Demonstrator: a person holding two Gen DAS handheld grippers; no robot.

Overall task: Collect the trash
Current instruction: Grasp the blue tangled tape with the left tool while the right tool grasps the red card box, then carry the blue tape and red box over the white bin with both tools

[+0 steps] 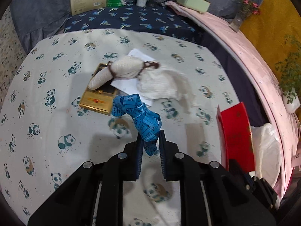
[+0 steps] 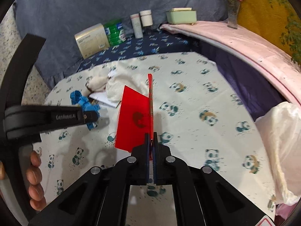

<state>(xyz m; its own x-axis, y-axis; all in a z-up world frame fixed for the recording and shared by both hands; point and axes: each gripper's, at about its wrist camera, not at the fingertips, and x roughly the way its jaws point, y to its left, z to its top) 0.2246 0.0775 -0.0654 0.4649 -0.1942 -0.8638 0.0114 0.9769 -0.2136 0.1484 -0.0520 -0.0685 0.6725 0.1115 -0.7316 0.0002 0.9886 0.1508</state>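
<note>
Nearest us, the panda-print sheet [image 1: 56, 98] lies bare on the left and around both tools, giving open room there; its far edge meets a dark blue cloth [image 1: 131, 20]. On the right a white plastic bag [image 2: 282, 141] sits against the pink curved rail [image 1: 244, 52] that closes off that side.

Our left gripper [image 1: 150, 139] has its fingers nearly together, pinching a bunched blue measuring tape [image 1: 143, 116] that hangs lifted off the sheet. Our right gripper [image 2: 150, 137] is pressed tight on the thin edge of a red card box [image 2: 133, 118], held upright.

Farther out, mid-sheet, lie a gold box [image 1: 97, 99], white paper [image 1: 128, 84], a white cloth bundle [image 1: 128, 69] and crumpled tissue [image 1: 161, 84]. Boxes and bottles stand along the back.
</note>
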